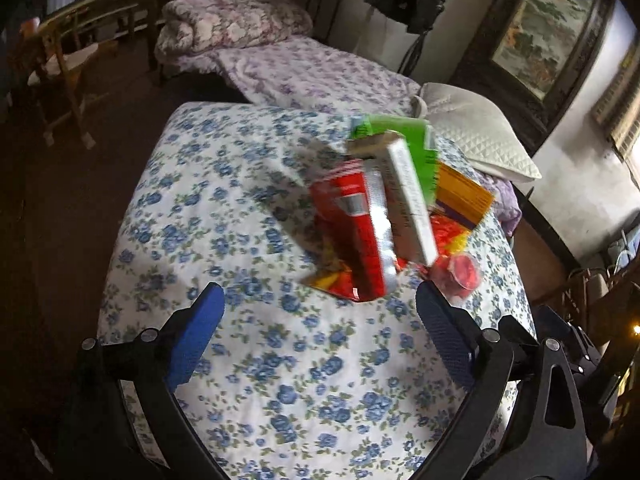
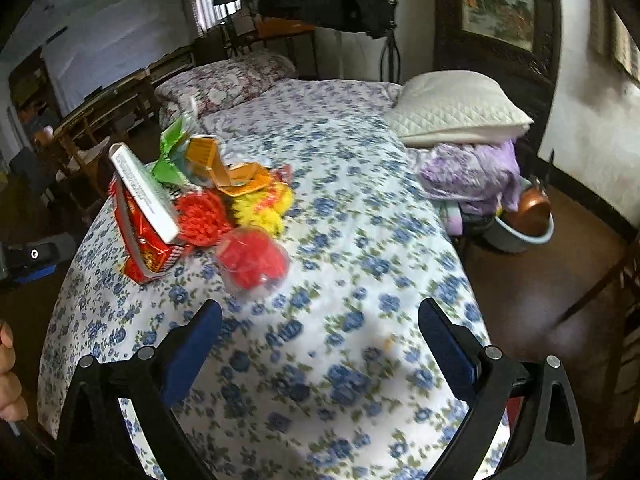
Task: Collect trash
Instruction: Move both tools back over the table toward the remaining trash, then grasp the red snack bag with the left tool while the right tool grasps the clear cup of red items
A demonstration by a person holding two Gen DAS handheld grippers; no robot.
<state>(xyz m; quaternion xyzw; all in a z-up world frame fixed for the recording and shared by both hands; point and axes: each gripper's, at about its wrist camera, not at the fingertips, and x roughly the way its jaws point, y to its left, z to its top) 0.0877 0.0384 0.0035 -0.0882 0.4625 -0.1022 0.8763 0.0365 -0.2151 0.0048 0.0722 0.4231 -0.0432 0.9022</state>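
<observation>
A heap of trash lies on the bed's blue-flowered sheet (image 1: 288, 380). It holds a red carton (image 1: 352, 232), a white box (image 1: 408, 200) leaning on it, a green packet (image 1: 396, 132), an orange box (image 1: 460, 196), a red plastic cup (image 1: 460, 272) and yellow and red wrappers (image 1: 332, 280). My left gripper (image 1: 320, 300) is open just short of the heap's near edge, with nothing between its pads. In the right wrist view the red carton (image 2: 148, 240), white box (image 2: 144, 192) and red cup (image 2: 252, 260) lie ahead to the left. My right gripper (image 2: 320, 312) is open over bare sheet (image 2: 320, 380).
A white quilted pillow (image 2: 456, 108) and a bundle of purple cloth (image 2: 472, 172) lie at the bed's right side. A copper kettle (image 2: 528, 208) sits in a basin on the floor. A folded floral quilt (image 1: 232, 24) lies at the far end, with wooden chairs (image 1: 68, 60) to the left.
</observation>
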